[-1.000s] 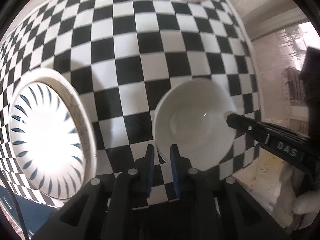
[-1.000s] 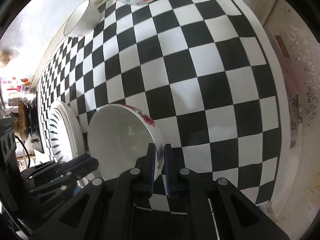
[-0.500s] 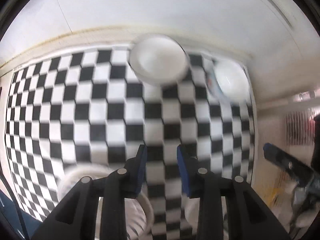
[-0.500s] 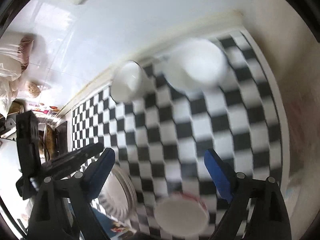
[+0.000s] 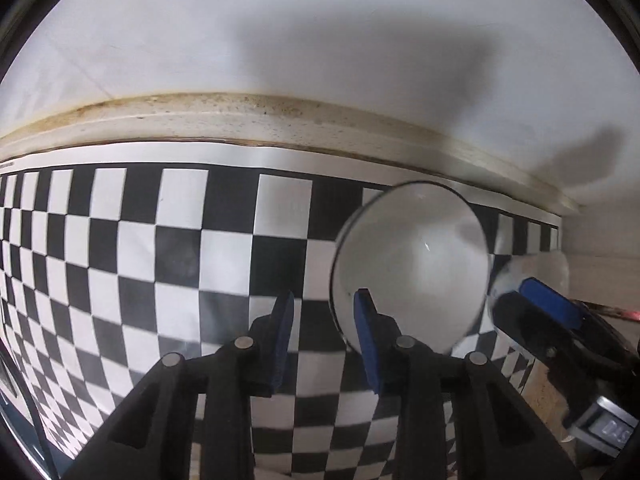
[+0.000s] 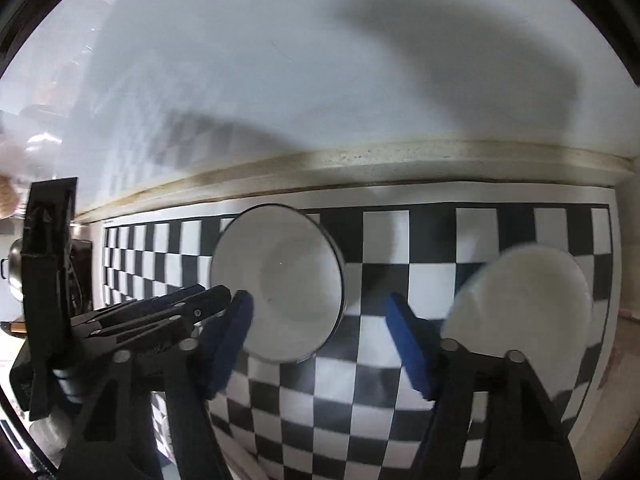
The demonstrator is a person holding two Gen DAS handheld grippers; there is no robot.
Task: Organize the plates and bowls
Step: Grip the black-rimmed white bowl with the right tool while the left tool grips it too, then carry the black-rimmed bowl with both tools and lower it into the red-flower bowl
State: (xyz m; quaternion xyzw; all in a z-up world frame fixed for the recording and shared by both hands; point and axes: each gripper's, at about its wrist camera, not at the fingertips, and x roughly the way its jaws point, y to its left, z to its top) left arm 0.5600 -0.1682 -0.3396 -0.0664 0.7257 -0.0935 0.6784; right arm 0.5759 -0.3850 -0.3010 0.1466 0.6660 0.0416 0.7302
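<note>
Left gripper (image 5: 325, 322) narrowly parted, empty, right pad over rim of white bowl (image 5: 412, 264) at centre right. Right gripper (image 6: 320, 336) wide, jaws just closing somewhat, empty; second bowl (image 6: 520, 312) lower right.

The checkered mat (image 5: 168, 248) lies under both tools and runs ahead of them to a raised ledge (image 5: 280, 116), behind which stands the wall (image 5: 280, 32). Seen from the left gripper (image 5: 325, 332), a bowl (image 5: 412, 264) sits on the mat just ahead and to the right of its right finger, whose tip overlaps the bowl's near rim. Right of that bowl comes the right gripper (image 6: 320, 334), with a second bowl (image 6: 520, 312) ahead of it to the right, near the mat's right edge; blur leaves its exact footing unclear. From the right gripper, the first bowl lies ahead between its fingers, nearer the left one, with the left gripper left of it.
</note>
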